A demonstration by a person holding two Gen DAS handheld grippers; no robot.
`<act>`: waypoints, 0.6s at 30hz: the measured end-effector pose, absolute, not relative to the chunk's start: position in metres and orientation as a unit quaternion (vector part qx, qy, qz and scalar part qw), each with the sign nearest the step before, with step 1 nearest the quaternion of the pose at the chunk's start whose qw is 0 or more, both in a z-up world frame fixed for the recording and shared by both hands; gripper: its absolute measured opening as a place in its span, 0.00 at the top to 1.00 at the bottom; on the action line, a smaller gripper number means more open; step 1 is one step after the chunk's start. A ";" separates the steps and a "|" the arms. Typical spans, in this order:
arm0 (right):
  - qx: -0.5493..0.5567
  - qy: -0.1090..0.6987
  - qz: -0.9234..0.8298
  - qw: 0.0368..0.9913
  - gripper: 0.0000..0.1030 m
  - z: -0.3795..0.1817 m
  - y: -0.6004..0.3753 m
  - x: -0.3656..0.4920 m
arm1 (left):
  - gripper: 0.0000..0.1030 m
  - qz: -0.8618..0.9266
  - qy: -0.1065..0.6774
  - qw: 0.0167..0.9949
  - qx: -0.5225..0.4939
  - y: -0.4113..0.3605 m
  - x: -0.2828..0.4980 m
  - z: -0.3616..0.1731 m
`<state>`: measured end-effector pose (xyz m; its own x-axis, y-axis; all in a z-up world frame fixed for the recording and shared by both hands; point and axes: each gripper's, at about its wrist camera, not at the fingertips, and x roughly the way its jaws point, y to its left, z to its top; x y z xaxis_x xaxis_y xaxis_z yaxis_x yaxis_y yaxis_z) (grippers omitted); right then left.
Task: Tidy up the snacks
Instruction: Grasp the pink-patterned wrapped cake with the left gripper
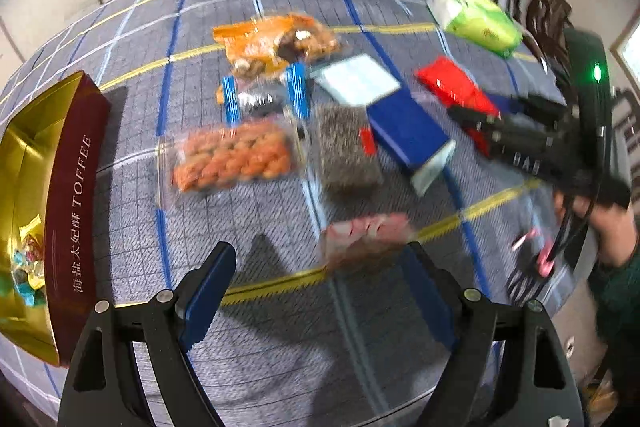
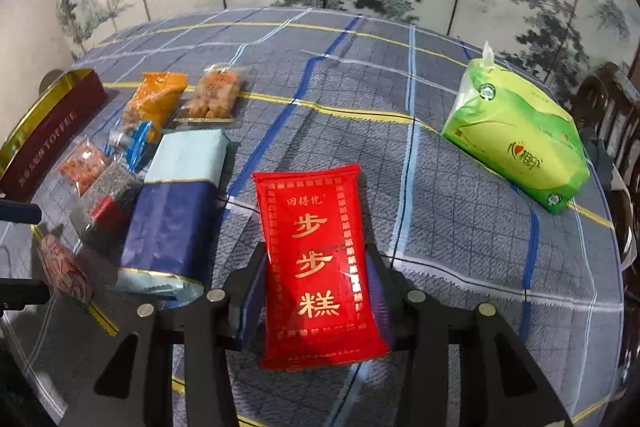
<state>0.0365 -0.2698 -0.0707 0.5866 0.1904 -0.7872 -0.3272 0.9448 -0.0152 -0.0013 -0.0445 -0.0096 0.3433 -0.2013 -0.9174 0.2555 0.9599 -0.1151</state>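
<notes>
Right now the red packet sits between the fingers of the right gripper, both pads against its sides — clamped on it, with the packet's far end reaching out over the checked tablecloth. Just left of it lies the blue-and-pale packet, then a dark seed pack and a pink-patterned pack nearer the edge. Further back: an orange bag, a clear pack of golden pieces, a blue-ended clear pack. The maroon TOFFEE tin stands at the far left; a green tissue pack lies well apart on the right.

Left gripper — jaws spread wide, nothing between them, hanging over bare cloth just short of the pink pack. From this view the tin's gold inside holds a few wrapped sweets. A person's hand carries the right gripper at the right edge; picture there is blurred.
</notes>
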 end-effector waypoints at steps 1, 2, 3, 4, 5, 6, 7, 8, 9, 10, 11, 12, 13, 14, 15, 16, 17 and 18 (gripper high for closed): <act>-0.078 0.428 0.144 0.889 0.55 -0.071 -0.270 0.035 | 0.20 -0.134 0.555 0.821 0.018 -0.047 0.001 -0.008; -0.077 0.425 0.142 0.891 0.55 -0.071 -0.270 0.035 | 0.22 -0.133 0.555 0.821 0.012 -0.049 0.001 -0.007; -0.076 0.424 0.142 0.891 0.55 -0.071 -0.271 0.035 | 0.22 -0.135 0.556 0.820 0.003 -0.052 0.001 -0.007; -0.074 0.422 0.142 0.892 0.55 -0.072 -0.271 0.034 | 0.22 -0.136 0.558 0.819 0.000 -0.055 0.001 -0.007; -0.074 0.421 0.142 0.893 0.55 -0.072 -0.271 0.034 | 0.23 -0.138 0.559 0.817 0.001 -0.058 0.001 -0.008; -0.072 0.418 0.142 0.894 0.55 -0.072 -0.271 0.034 | 0.24 -0.137 0.561 0.816 0.005 -0.063 0.001 -0.009; -0.070 0.416 0.142 0.895 0.54 -0.073 -0.272 0.034 | 0.26 -0.137 0.563 0.815 0.007 -0.066 -0.001 -0.011; -0.069 0.414 0.143 0.897 0.54 -0.073 -0.272 0.034 | 0.26 -0.137 0.565 0.813 0.009 -0.068 -0.002 -0.012; -0.068 0.411 0.144 0.898 0.53 -0.074 -0.272 0.033 | 0.26 -0.135 0.568 0.811 0.011 -0.071 -0.002 -0.014; -0.068 0.411 0.144 0.898 0.53 -0.074 -0.272 0.033 | 0.27 -0.131 0.571 0.810 0.012 -0.073 -0.001 -0.017; -0.068 0.411 0.144 0.898 0.53 -0.074 -0.272 0.032 | 0.29 -0.127 0.572 0.810 0.012 -0.075 -0.001 -0.018; -0.069 0.410 0.144 0.898 0.53 -0.075 -0.272 0.032 | 0.29 -0.124 0.572 0.811 0.012 -0.075 0.000 -0.019; -0.068 0.411 0.144 0.898 0.53 -0.075 -0.272 0.032 | 0.30 -0.120 0.573 0.811 0.014 -0.076 0.001 -0.021; -0.068 0.411 0.144 0.898 0.53 -0.075 -0.272 0.032 | 0.32 -0.115 0.574 0.810 0.015 -0.076 0.001 -0.023; -0.069 0.410 0.144 0.898 0.53 -0.075 -0.272 0.032 | 0.33 -0.114 0.576 0.809 0.012 -0.075 0.002 -0.024; -0.069 0.410 0.144 0.898 0.53 -0.075 -0.272 0.032 | 0.36 -0.115 0.578 0.808 0.007 -0.075 0.003 -0.025; -0.068 0.410 0.144 0.898 0.53 -0.075 -0.272 0.032 | 0.40 -0.113 0.580 0.807 0.005 -0.073 0.003 -0.026; -0.068 0.410 0.144 0.898 0.53 -0.075 -0.272 0.032 | 0.42 -0.111 0.581 0.806 0.004 -0.072 0.003 -0.027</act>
